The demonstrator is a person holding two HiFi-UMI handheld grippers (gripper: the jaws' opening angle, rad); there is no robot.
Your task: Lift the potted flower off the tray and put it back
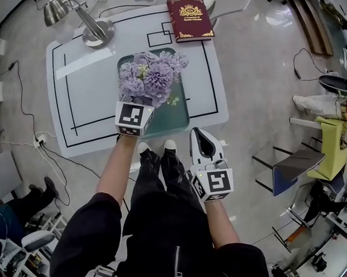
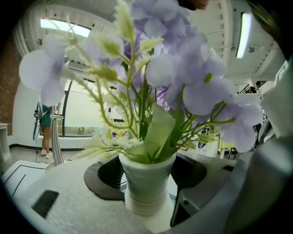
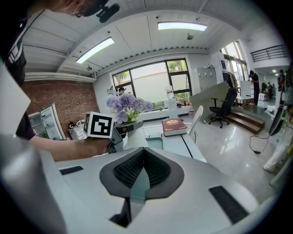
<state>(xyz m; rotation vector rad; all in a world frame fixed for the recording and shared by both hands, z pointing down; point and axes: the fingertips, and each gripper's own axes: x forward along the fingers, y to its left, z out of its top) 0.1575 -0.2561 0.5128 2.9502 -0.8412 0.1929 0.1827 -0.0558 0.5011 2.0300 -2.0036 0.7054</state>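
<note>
Left hand-held gripper (image 2: pixel 147 180) is clamped on the white ribbed pot (image 2: pixel 147 201) of the potted flower (image 1: pixel 155 75), with a dark pad on either side of the pot's waist. The pot base is cut off behind the gripper body. In the head view the blooms cover the pot, so I can't tell if it sits on the tray (image 1: pixel 180 119) or hangs just above it. It's over the tray's near-left part either way.

Right hand-held gripper (image 3: pixel 144 151) is closed with nothing between the jaws. It hangs off the table (image 1: pixel 78 85) edge, near the tray's near-right corner and not touching it.

Book (image 1: pixel 190 18) lies just past the tray's far end, and the desk lamp (image 1: pixel 81 19) stands far-left of the tray. The left gripper view is mostly blocked by blurred petals and leaves.
</note>
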